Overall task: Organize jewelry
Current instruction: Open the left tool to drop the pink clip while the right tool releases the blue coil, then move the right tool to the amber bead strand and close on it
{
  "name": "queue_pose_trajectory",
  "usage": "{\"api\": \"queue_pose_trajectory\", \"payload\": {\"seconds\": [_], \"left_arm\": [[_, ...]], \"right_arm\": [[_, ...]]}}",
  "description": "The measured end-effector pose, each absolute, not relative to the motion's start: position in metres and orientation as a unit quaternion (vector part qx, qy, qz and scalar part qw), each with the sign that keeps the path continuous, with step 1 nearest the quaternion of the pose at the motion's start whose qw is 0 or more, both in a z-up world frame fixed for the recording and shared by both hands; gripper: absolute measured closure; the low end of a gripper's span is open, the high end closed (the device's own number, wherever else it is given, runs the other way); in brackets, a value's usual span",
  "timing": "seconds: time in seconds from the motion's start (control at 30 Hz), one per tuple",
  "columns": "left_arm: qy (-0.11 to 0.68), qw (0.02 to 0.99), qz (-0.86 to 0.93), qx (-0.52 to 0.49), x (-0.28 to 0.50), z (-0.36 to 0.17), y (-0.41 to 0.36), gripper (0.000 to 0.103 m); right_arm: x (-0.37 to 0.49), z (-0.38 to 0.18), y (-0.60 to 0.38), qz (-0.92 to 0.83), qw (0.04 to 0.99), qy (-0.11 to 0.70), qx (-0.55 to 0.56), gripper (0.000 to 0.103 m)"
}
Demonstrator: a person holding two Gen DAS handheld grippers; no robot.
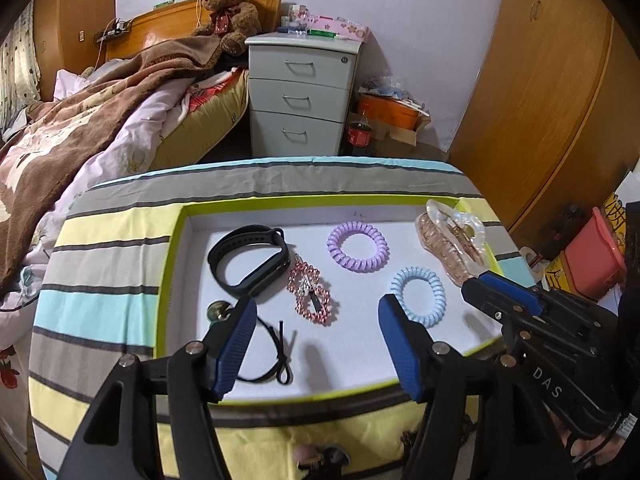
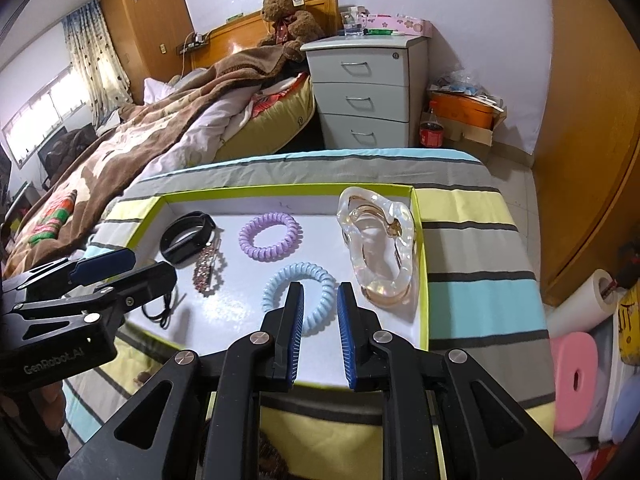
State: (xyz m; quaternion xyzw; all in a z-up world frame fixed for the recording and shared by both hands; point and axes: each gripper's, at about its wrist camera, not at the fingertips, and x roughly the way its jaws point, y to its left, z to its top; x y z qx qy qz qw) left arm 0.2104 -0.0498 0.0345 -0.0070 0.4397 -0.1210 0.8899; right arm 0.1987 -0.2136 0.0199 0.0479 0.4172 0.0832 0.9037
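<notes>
Lower centre, over the tray (image 1: 172, 240), my left gripper (image 1: 316, 344) gapes empty; right gripper (image 2: 319, 332) barely parted, probably empty — I'd straddle the blue coil tie (image 2: 298, 296) squarely.

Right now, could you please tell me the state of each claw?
Left claw: open, holding nothing.
Right claw: slightly open, holding nothing, above the blue spiral hair tie.

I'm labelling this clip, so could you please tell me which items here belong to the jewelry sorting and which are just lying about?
Belongs to the job:
- green-rimmed white tray
- black rubber wristband
- pink rhinestone hair clip
- purple spiral hair tie
- light blue spiral hair tie
- clear plastic claw clip
- black elastic cord

Just lying about:
- brown teddy bear
- grey drawer cabinet
- cola bottle
</notes>
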Motion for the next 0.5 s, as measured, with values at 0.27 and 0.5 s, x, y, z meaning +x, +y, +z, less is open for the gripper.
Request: {"api": "queue_pose_trajectory", "payload": {"seconds": [0.27,0.5], "left_arm": [[0.424,0.898,-0.114,-0.02,0.182,0.046,-0.032,0.034],[0.42,0.901,-0.105,-0.042,0.154,0.048,-0.011,0.03]], "right_arm": [[0.174,0.029,-0.217,0.086,0.909,0.404,0.054,0.085],[0.149,0.03,-0.219,0.094,0.91,0.399,0.058,0.077]]}}
